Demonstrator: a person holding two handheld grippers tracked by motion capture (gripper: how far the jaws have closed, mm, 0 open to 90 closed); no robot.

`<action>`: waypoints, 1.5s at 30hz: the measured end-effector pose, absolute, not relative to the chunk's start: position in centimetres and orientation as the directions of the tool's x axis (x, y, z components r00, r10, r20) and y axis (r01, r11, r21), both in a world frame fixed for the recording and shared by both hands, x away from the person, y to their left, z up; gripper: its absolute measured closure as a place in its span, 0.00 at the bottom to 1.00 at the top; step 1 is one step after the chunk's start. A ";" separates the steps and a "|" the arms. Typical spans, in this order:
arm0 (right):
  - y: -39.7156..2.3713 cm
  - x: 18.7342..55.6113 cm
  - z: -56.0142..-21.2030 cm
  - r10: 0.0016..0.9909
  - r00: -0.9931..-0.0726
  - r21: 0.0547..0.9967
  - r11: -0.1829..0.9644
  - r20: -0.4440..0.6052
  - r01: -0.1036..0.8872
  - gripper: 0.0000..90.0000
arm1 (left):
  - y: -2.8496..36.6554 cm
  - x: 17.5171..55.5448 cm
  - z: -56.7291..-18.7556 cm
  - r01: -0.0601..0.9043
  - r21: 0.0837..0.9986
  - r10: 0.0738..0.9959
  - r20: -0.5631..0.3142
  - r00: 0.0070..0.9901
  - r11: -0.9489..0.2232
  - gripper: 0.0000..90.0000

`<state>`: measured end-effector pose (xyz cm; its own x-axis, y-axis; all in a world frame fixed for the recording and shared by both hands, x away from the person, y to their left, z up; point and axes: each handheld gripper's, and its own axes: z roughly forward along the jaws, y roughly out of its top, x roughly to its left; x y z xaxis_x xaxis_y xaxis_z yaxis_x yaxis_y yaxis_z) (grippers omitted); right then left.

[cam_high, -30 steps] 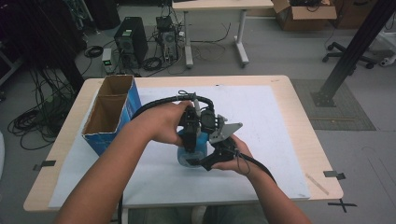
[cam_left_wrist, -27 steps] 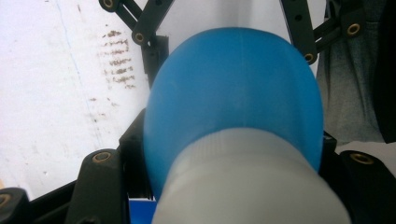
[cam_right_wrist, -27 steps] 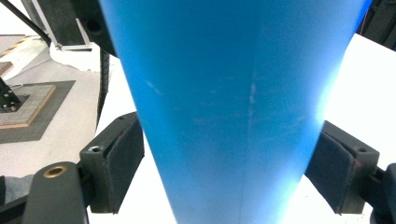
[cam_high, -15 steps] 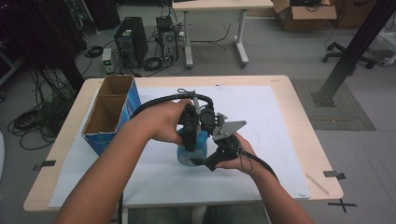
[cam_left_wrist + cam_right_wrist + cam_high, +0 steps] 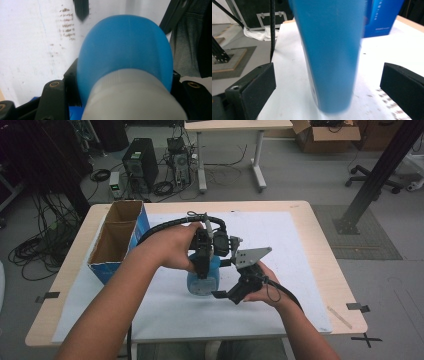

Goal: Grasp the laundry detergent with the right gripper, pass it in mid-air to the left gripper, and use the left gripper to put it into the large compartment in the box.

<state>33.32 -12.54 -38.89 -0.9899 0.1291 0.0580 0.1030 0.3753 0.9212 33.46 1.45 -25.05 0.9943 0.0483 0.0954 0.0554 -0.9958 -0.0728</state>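
Near edge, forearms: both of the person's arms come in from the bottom of the high view and meet over the middle of the table (image 5: 320,250).
Right gripper (image 5: 227,295): held low at the near right of the bottle, level with its base. Jaws spread wide, one on each side of the body, both apart from it in the right gripper view.
Blue bottle (image 5: 202,279): upright on the white sheet (image 5: 280,245), near the table centre. Pale grey cap (image 5: 132,100) on top; base on the sheet.
Left gripper (image 5: 125,82): comes down from above onto the bottle's neck. Black jaws sit tight against both sides just below the cap, pinching the bottle.
Left hand (image 5: 172,245): wrapped round the left gripper's body, cable looping off to the far side.
Cardboard box (image 5: 117,237): open-topped, blue outside, two compartments, at the far left of the table, well apart from the bottle.
Floor beyond table: computer tower (image 5: 140,165), loose cables, second desk (image 5: 230,127).
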 end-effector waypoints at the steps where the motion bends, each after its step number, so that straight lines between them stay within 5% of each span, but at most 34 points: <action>1: -13.0 33.4 -38.7 0.131 -0.990 0.921 0.378 0.049 0.095 0.00 | 1.5 33.6 -24.9 0.067 -0.080 0.059 0.096 0.994 -0.995 0.43; 21: -20.0 35.7 -36.5 0.284 -0.958 0.823 0.556 -0.052 0.120 0.01 | 4.8 36.8 -21.7 0.459 -0.050 0.454 0.086 0.887 -0.887 0.43; 34: -22.1 37.0 -35.0 0.320 -0.945 0.761 0.628 -0.066 0.160 0.02 | 8.2 38.7 -17.6 0.722 0.036 0.722 0.085 0.687 -0.691 0.43; 45: -22.9 38.0 -33.6 0.323 -0.944 0.723 0.669 -0.074 0.173 0.02 | 10.8 40.0 -13.6 0.832 0.049 0.832 0.093 0.547 -0.552 0.43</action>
